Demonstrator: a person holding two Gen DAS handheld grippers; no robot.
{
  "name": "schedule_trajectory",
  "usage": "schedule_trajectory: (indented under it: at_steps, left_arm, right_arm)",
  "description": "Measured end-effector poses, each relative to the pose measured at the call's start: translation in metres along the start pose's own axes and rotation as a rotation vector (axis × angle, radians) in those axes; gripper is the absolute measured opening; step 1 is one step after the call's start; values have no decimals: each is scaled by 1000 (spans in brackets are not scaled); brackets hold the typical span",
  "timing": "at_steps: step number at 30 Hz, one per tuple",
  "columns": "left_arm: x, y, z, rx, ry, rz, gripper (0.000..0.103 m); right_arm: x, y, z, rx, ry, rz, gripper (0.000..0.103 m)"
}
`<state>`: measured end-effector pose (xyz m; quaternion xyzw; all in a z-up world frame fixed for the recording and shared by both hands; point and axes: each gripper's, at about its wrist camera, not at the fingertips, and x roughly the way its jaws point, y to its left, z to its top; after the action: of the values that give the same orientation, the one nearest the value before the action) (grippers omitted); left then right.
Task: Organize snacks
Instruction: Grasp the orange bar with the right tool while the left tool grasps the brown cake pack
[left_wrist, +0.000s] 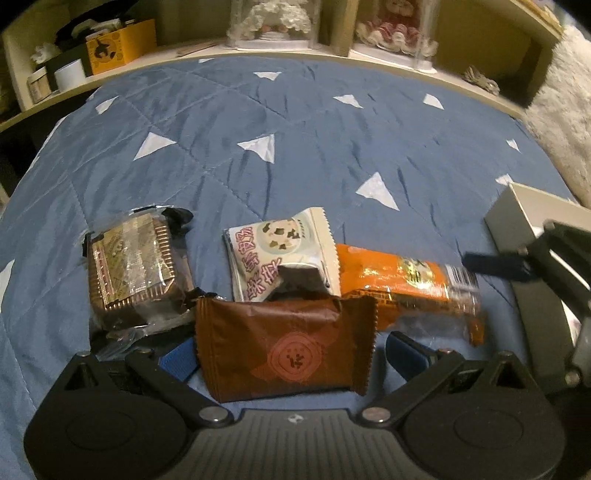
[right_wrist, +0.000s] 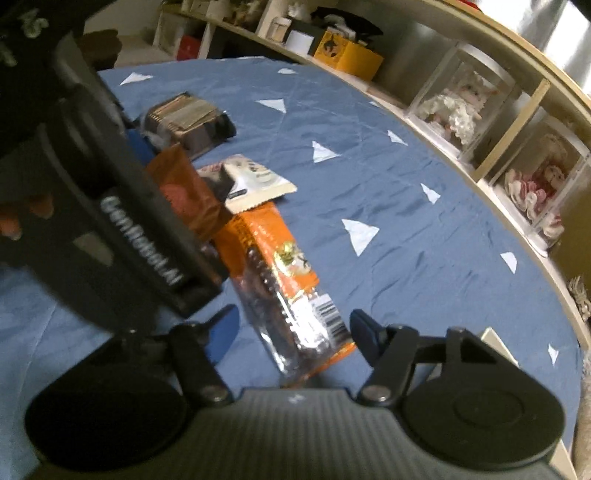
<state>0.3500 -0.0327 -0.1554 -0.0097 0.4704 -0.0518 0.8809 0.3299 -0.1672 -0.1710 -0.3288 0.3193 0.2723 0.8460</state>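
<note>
Four wrapped snacks lie bunched on a blue quilt (left_wrist: 295, 122) with white triangles, low in the left wrist view. The left gripper (left_wrist: 286, 350) sits low at the bottom centre of that view, its blue-padded fingers spread wide to either side of a brown foil packet (left_wrist: 286, 347); the pads stand just beside the packet's edges and I cannot tell that either one presses it, so it looks bracketed, not clamped. The packet is a small crimped pillow pouch, probably light and soft, with slick film; a hold across its puffed middle should suit better than the thin serrated ends, which would fold. Behind it lie a white cookie packet (left_wrist: 280, 254) and, at centre left, a clear-wrapped brown pastry (left_wrist: 133, 269), likely crumbly and best squeezed gently on its flat sides. In the right wrist view the right gripper (right_wrist: 291, 328), at the bottom centre, is likewise wide open around the near, clear end of an orange snack bar (right_wrist: 280, 273), which runs up the middle of the frame. The bar looks longer and stiffer, yet its glossy wrapper may slip, so a grip across the solid body seems wiser than on the loose sealed tail. A pale box (left_wrist: 524, 218) edge shows at the right of the left view.
</note>
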Motion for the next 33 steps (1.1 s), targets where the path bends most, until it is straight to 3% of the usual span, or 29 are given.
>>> schedule_trajectory:
  at_steps: [10,14,18,21,27,33]
  left_arm:
    - [-5,8,-3,-3,-2,-4,103]
    - [-8,12,-3,-34,-8,-12,96]
    - [-10,13,-2,-34,-11,-11,86]
    - [-11,13,0,-31,-7,-16,81]
    - [-19,16,4,-33,21,-63,61]
    - [-28,18,-1,-48,49,-90,59]
  right_arm:
    - [-38,-15,10,135,67,242,65]
    - [-36,-25,11,245,48,179,61]
    - [-27,-19,7,242,37,97,61]
    - [-21,-13,5,242,43,116,54]
    - [-26,-7,-1,302,76,117,44]
    - [-38,-9,-9,448,101,146,43]
